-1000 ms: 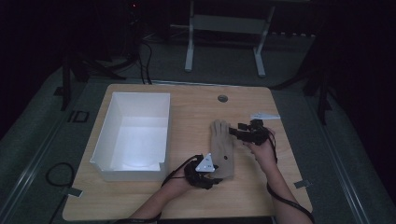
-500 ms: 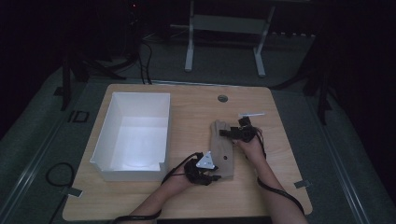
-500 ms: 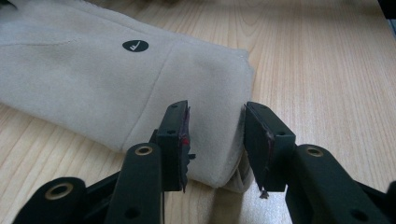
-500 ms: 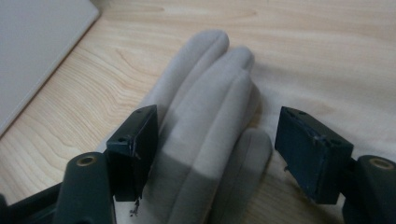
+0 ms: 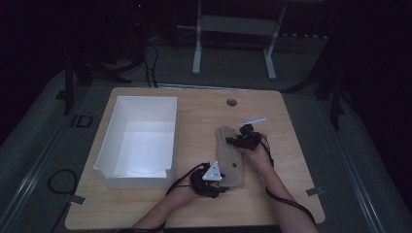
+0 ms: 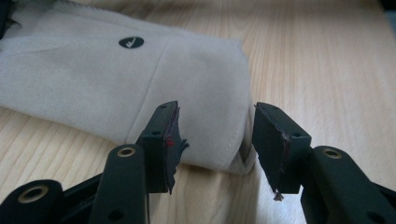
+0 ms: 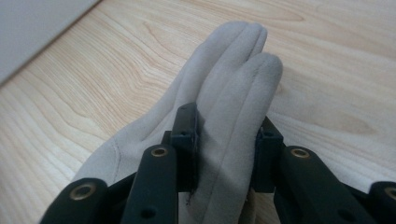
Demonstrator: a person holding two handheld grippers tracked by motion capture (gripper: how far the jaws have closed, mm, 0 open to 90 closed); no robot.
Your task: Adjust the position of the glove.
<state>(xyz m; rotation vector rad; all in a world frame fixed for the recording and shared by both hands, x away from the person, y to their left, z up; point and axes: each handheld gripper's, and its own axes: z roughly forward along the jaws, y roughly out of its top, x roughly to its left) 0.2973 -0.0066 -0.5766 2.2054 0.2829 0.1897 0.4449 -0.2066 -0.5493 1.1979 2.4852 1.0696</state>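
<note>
Glove [image 5: 229,158], pale beige, lies flat on the wooden table [image 5: 291,194] right of the white box [image 5: 141,141]. At its near cuff the left gripper [image 6: 215,149] has jaws partly apart astride the hem. Farther off, the right gripper [image 7: 224,154], just closing, pinches a glove finger.

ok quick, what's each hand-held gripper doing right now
Left hand-held gripper: open, jaws straddling the cuff of the beige glove, not pinching it.
Right hand-held gripper: just closed on the glove's fingers.
</note>
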